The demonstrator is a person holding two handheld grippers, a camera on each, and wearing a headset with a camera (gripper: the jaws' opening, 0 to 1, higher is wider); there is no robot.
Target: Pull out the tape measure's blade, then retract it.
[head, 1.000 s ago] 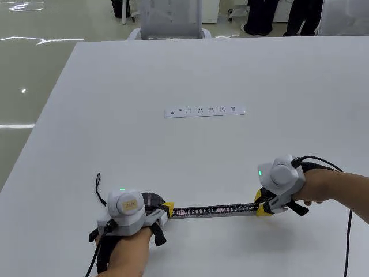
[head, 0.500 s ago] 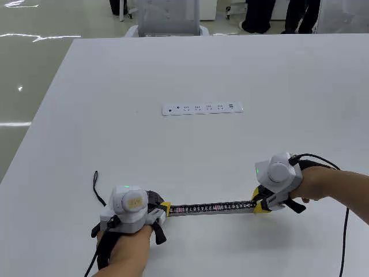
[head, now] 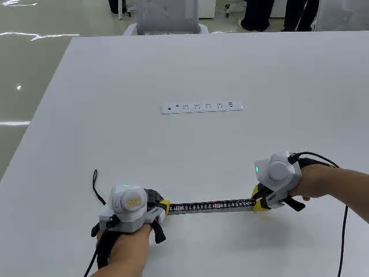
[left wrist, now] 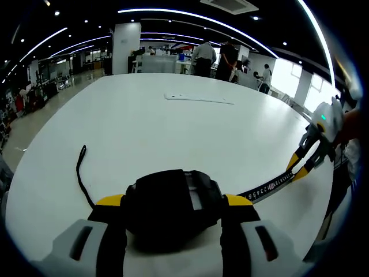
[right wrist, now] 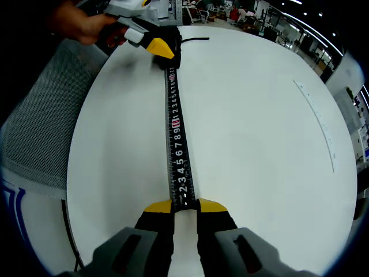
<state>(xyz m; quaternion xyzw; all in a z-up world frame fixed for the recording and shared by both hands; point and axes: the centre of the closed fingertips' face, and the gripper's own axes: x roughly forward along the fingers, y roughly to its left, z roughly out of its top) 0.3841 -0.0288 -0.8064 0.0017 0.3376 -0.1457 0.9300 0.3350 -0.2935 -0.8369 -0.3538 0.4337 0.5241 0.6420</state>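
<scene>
Tongs status: left tongs [left wrist: 174, 202] clamped on the black tape measure case [left wrist: 173, 190], low over the white tabletop [head: 173, 69]. Right tongs [right wrist: 184, 203] pinched shut on the blade [right wrist: 174, 127] end. Blade drawn out flat between them, numerals up. End hook hidden inside the tongs. Case strap [left wrist: 81, 173] lies alongside. Power strip [head: 201, 107] well apart.

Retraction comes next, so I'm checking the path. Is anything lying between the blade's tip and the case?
Nothing visible. The blade runs straight over bare table from the right gripper to the case in the left gripper; the power strip lies well beyond it.
</scene>
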